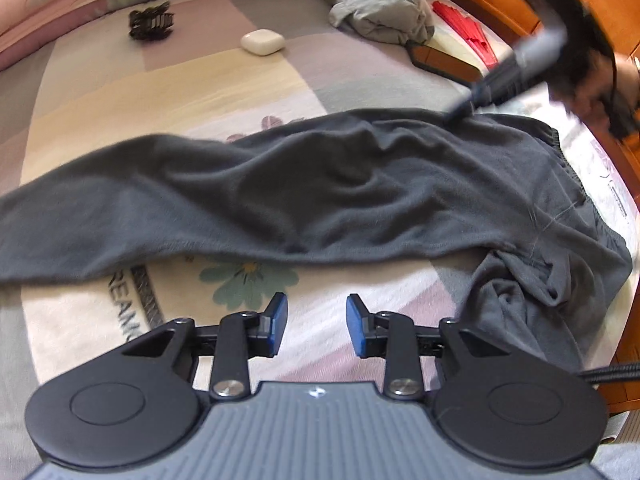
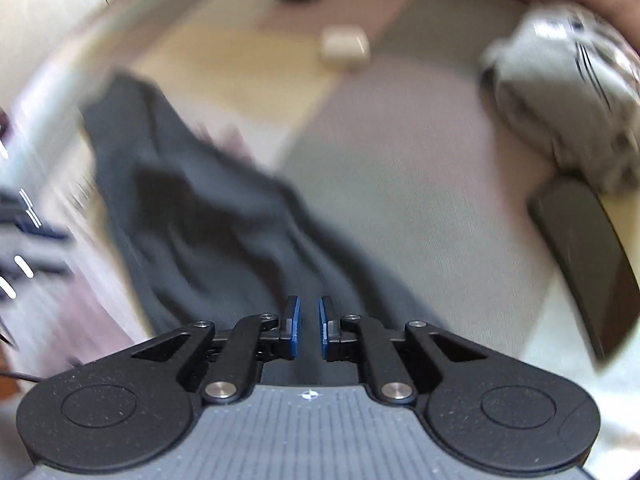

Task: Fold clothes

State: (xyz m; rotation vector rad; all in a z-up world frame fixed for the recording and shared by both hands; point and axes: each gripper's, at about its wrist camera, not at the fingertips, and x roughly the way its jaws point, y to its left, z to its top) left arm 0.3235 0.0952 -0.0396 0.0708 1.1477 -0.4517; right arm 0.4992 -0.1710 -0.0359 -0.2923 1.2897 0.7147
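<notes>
Across the bed (image 1: 100, 80), dark grey trousers (image 1: 320, 200) lie left-right, waistband right; left gripper (image 1: 316, 326) gapes empty; right gripper (image 2: 309, 326) narrowly parted over cloth, grip uncertain.

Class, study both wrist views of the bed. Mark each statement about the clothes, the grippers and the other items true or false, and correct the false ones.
1. The left gripper holds the dark grey trousers. False: it is open and holds nothing.
2. A white earbud case lies on the bedspread. True.
3. The trousers are folded. False: they lie spread out and rumpled.
4. A grey plush toy lies beyond the trousers. True.
</notes>
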